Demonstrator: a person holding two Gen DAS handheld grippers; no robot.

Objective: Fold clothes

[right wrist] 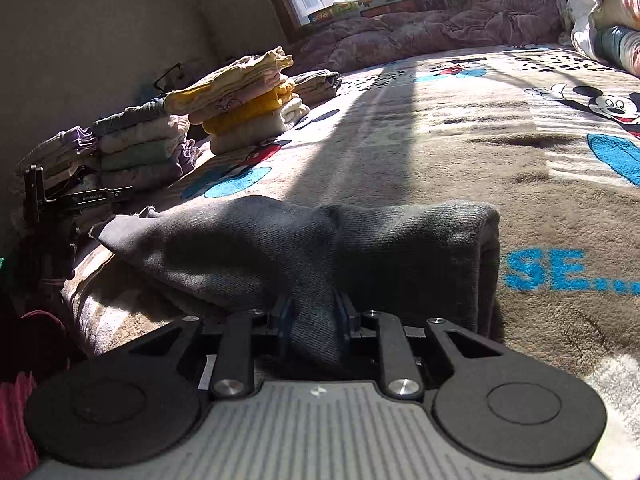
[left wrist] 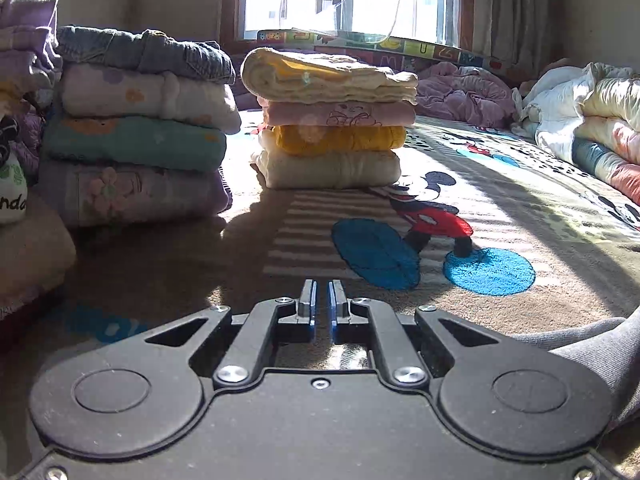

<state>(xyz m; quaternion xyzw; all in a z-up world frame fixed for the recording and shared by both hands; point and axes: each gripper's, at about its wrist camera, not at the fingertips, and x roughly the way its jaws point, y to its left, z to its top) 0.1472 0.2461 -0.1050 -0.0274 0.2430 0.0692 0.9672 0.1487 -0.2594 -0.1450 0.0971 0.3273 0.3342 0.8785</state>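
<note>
A dark grey garment (right wrist: pixel 400 240) lies folded into a thick band on the cartoon-print blanket (right wrist: pixel 460 152). My right gripper (right wrist: pixel 314 304) is shut on a bunched fold at the garment's near edge, with cloth filling the space between its blue pads. An end of the same grey cloth (left wrist: pixel 600 344) shows at the lower right of the left wrist view. My left gripper (left wrist: pixel 322 284) hovers low over the blanket (left wrist: pixel 500 184) with its fingers together and nothing between them. It points toward the stacks of folded clothes (left wrist: pixel 332 120).
Two stacks of folded clothes stand ahead: a yellow and pink stack (right wrist: pixel 248 108) and a taller stack topped with denim (left wrist: pixel 136 128). A crumpled purple quilt (left wrist: pixel 464 92) lies under the window. Loose clothes (left wrist: pixel 592 120) are heaped at the right.
</note>
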